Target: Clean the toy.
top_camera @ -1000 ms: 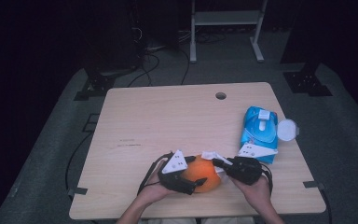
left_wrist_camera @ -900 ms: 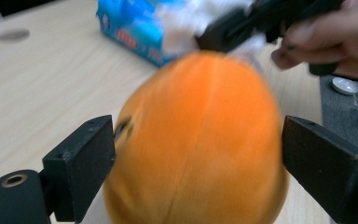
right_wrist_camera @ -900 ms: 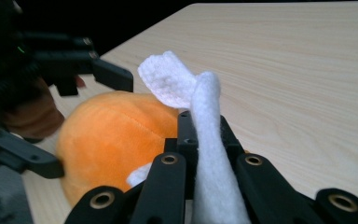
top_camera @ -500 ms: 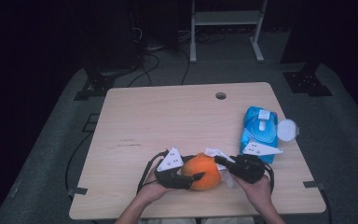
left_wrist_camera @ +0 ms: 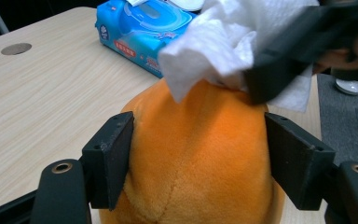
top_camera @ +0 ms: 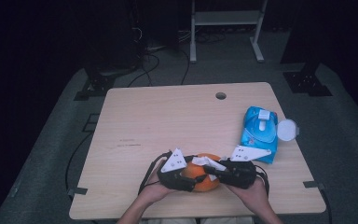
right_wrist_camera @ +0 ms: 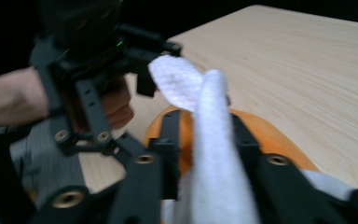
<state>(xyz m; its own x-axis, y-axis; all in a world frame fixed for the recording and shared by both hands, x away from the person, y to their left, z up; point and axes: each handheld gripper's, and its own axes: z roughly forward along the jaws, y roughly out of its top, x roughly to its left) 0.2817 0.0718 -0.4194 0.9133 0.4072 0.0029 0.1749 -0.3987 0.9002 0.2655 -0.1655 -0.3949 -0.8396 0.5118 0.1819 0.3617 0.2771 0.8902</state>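
At the near edge of the table (top_camera: 168, 116), just right of its middle, my left tool (left_wrist_camera: 200, 163) is clamped on the orange plush (left_wrist_camera: 196, 154), one black jaw pressed into each flank of the soft toy. My right tool (right_wrist_camera: 205, 140) is closed on a white wipe (right_wrist_camera: 214, 158), the folded sheet pinched between its jaws and standing up past their tips. In the left gripper view the wipe (left_wrist_camera: 223, 42) lies against the top of the plush, with the right tool's jaws bearing on it from the upper right. From above, both my hands meet around the plush (top_camera: 200, 175), the left tool (top_camera: 179, 172) on its left side and the right tool (top_camera: 228, 172) on its right, the wipe (top_camera: 207, 162) bunched on top between them. A blue pack (top_camera: 260, 133) of wipes lies near the table's right edge, beyond my right hand, its round lid (top_camera: 287, 129) flipped open over that edge. A cable hole (top_camera: 221, 95) sits close to the far edge.
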